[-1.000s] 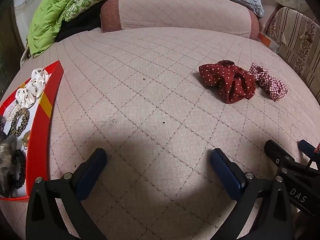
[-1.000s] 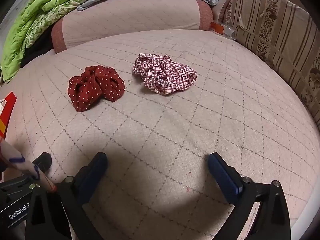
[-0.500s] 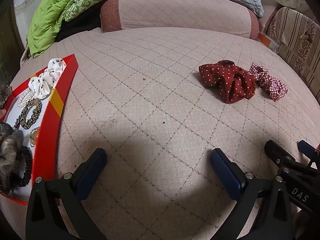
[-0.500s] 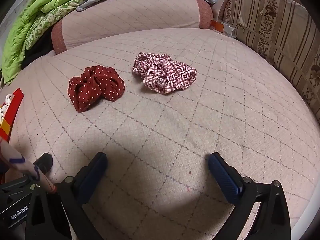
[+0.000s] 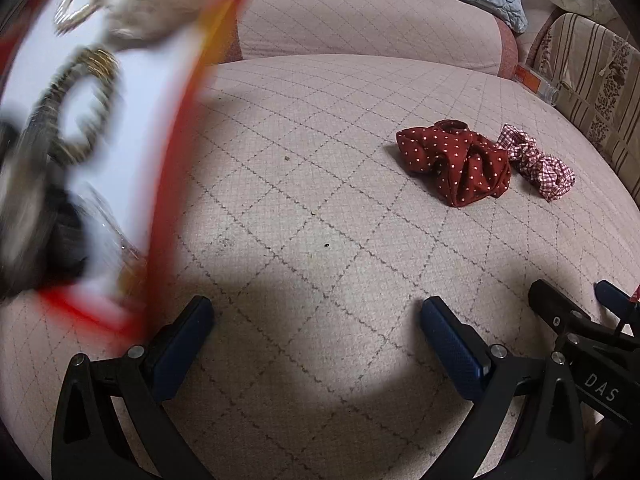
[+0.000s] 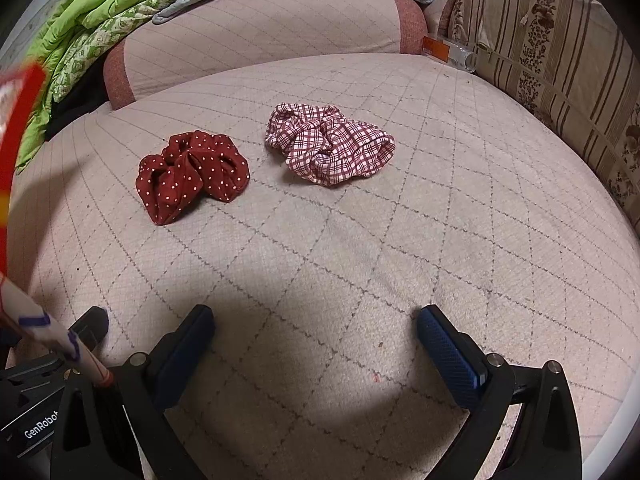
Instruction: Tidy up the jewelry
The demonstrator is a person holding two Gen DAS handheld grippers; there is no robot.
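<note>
Both my left tongs [image 5: 316,320] and right tongs [image 6: 314,328] hover spread wide and empty, low over the quilted bed [image 6: 360,260], touching nothing. At the left of the frame the red tray [image 5: 168,152] of hair ties is blurred and tilted, likely being repositioned. Further up lie the red polka-dot scrunchie [image 6: 192,174] and plaid scrunchie [image 6: 332,144], just beside each other, I'd guess awaiting sorting.

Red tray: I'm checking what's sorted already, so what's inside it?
The red tray is motion-blurred. Inside it: a white scrunchie, a leopard-print hair tie and dark hair ties. Smaller pieces cannot be told, and its left part is out of frame.
</note>
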